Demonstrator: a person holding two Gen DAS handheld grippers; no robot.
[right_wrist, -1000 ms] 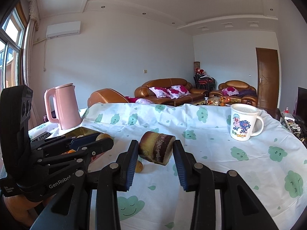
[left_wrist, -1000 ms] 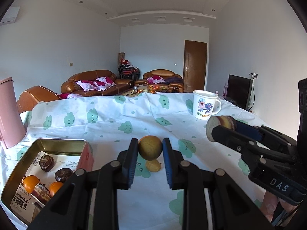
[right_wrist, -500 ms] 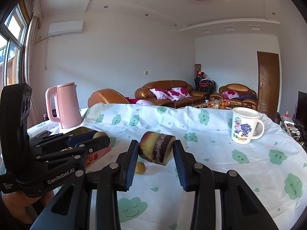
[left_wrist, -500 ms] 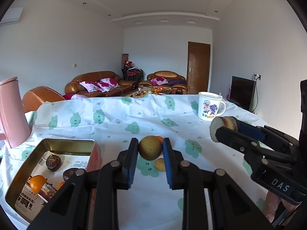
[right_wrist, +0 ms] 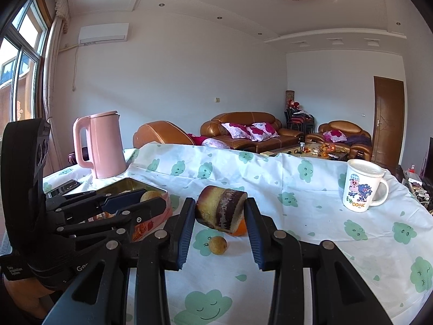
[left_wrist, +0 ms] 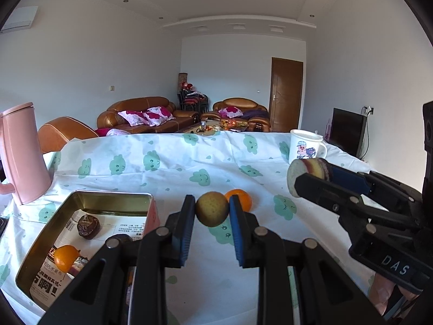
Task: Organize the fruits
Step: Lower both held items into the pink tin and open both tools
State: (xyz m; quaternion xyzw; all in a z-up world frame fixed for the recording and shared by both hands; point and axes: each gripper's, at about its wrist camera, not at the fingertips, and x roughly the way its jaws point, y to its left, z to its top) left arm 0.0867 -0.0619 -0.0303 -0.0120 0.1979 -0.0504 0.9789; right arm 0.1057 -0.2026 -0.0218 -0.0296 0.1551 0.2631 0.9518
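Left hand-held gripper (left_wrist: 212, 212) clamped on a round yellow-green fruit (left_wrist: 212, 212), held above the tabletop (left_wrist: 173, 173) just right of the open metal tin (left_wrist: 81, 203). Right hand-held gripper (right_wrist: 219, 212) clamped on a purple-banded sugarcane chunk (right_wrist: 220, 210), lifted over the cloud-print cloth. Lying loose beneath: an orange (left_wrist: 239, 199) and a small brown longan (right_wrist: 217, 245). In the tin: an orange fruit (left_wrist: 66, 254) and a dark fruit (left_wrist: 88, 227). Far right, a cartoon mug (right_wrist: 361, 189); far left, a pink kettle (right_wrist: 101, 145).

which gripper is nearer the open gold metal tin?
Left. The left gripper, shut on a round yellow-green fruit, sits just beside the gold metal tin; the right gripper, holding a cut sugarcane piece, is farther off.
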